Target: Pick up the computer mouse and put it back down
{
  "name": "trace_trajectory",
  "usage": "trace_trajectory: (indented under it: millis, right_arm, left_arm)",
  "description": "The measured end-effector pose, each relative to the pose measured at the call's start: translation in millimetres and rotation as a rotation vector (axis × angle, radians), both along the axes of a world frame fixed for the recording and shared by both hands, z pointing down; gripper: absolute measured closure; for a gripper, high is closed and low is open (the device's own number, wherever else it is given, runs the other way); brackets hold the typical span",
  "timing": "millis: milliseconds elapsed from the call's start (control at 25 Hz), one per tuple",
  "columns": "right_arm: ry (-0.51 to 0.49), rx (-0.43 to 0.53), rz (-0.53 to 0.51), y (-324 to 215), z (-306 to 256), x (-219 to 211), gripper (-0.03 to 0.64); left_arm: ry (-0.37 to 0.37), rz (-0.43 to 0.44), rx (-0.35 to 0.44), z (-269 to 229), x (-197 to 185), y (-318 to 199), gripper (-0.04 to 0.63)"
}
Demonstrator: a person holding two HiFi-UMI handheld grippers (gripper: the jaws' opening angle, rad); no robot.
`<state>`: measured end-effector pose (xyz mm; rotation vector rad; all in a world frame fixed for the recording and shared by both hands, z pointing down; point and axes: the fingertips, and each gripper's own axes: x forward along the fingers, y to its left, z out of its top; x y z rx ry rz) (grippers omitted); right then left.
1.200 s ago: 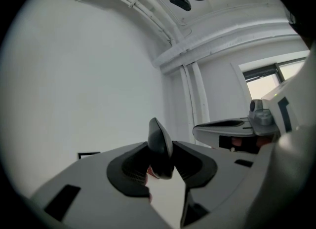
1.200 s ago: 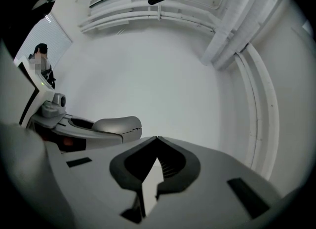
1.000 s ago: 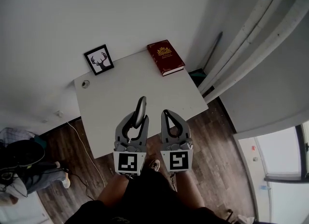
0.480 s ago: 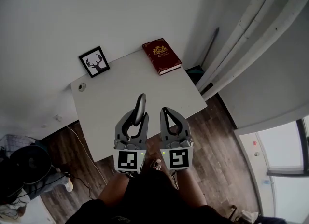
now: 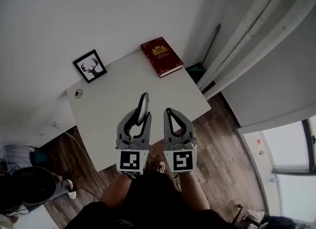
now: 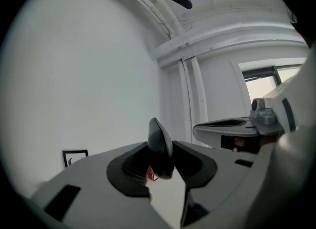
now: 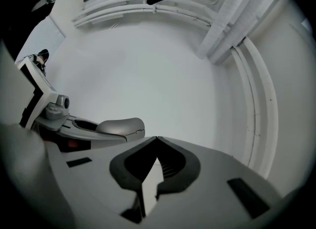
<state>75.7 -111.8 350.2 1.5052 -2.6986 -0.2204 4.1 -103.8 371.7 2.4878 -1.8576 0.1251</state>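
Note:
A dark grey computer mouse [image 5: 143,102] stands on edge between the jaws of my left gripper [image 5: 141,116], which is shut on it and holds it in the air over the near part of the white table [image 5: 106,117]. In the left gripper view the mouse [image 6: 159,144] sticks up out of the left gripper [image 6: 162,160], both pads pressed to its sides. My right gripper [image 5: 168,111] hangs just to the right of it, shut and empty. The right gripper view shows the right gripper [image 7: 157,138] with its tips touching, and the mouse [image 7: 121,126] at the left.
A dark red book [image 5: 161,57] lies at the table's far right corner. A black-framed deer picture [image 5: 90,66] leans at the far left, with a round cable hole [image 5: 78,93] near it. A white cable [image 5: 81,149] runs over the wooden floor. The white wall lies beyond.
The table, book and picture frame have slid left in the head view, while both grippers keep their places in it. The mouse stays gripped the same way.

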Motion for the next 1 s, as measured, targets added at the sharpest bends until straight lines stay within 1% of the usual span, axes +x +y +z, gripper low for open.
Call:
trace_trajectory:
  millis: [480,1000]
  right_arm:
    - [0.044,-0.041,0.032,-39.4,20.7,-10.9,0.597]
    - [0.039,-0.094,0.066,-77.9,40.5,-16.8,0.597]
  left_arm:
    - [0.009,0.028,-0.071,30.5,-10.1,-44.7,0.457]
    - [0.010,0.073,-0.148,63.8,-13.1,-92.4,0.457]
